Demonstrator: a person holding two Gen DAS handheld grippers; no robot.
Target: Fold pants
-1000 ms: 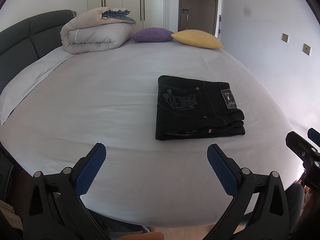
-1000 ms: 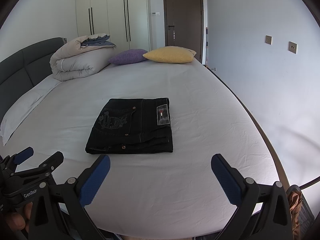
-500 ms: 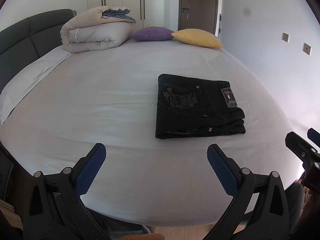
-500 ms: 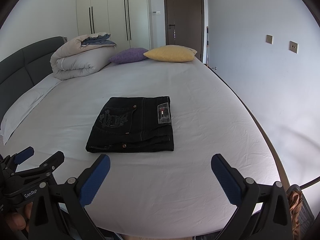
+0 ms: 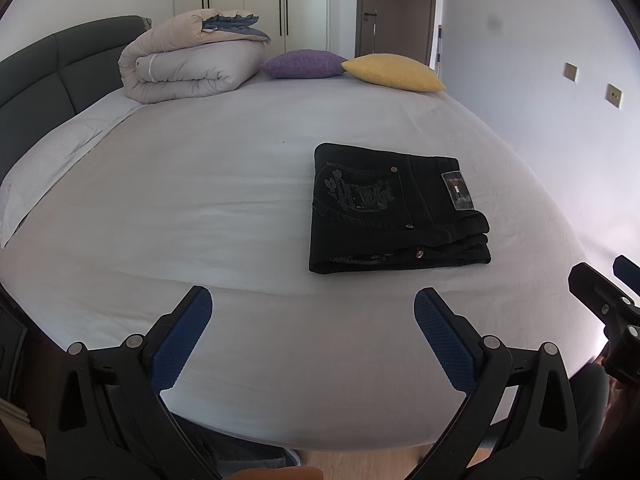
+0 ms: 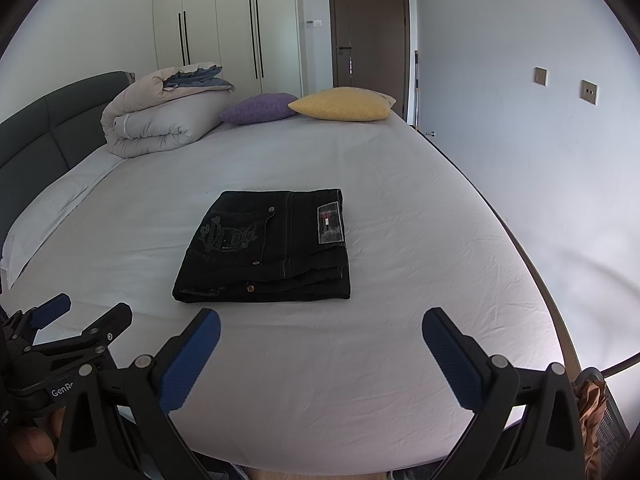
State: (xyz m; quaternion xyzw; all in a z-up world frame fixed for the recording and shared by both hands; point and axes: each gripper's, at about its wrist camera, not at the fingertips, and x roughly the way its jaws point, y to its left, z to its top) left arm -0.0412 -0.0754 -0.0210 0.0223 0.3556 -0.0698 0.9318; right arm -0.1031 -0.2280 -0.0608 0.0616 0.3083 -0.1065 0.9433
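Observation:
Black pants [image 5: 394,210] lie folded into a compact rectangle on the white bed sheet [image 5: 200,200], back pocket embroidery and a label facing up. They also show in the right wrist view [image 6: 268,248]. My left gripper [image 5: 312,320] is open and empty, held back near the bed's front edge, left of the pants. My right gripper [image 6: 320,332] is open and empty, just in front of the pants. The right gripper's side shows at the left wrist view's right edge [image 5: 600,300], and the left gripper's side shows at the right wrist view's left edge [image 6: 72,332].
A folded duvet [image 5: 192,64], a purple pillow [image 5: 304,64] and a yellow pillow [image 5: 394,72] lie at the far end of the bed. A dark headboard [image 5: 48,76] runs along the left. A wall [image 6: 540,160] stands close on the right. Wardrobes and a door are behind.
Both grippers have drifted back and up very slightly. The pants have not moved and both grippers stay open.

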